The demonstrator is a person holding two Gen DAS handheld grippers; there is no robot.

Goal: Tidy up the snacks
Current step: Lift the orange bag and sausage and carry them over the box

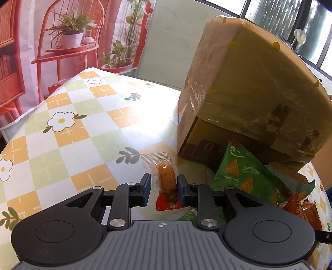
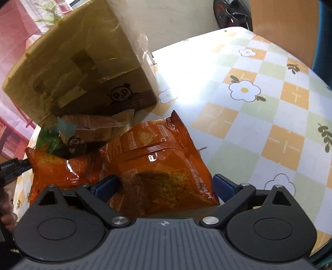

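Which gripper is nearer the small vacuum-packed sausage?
Left. The left gripper is shut on the sausage pack. The right gripper is open, straddling an orange snack bag elsewhere.

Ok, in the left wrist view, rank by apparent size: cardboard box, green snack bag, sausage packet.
1. cardboard box, clearly largest.
2. green snack bag, partly hidden.
3. sausage packet, smallest, though nearest the camera.

Table covered by a checked floral cloth (image 1: 68, 133), printed curtain (image 1: 62, 41) hung behind it, barred window (image 1: 280, 18) seen beyond, wooden panel (image 2: 282, 29)
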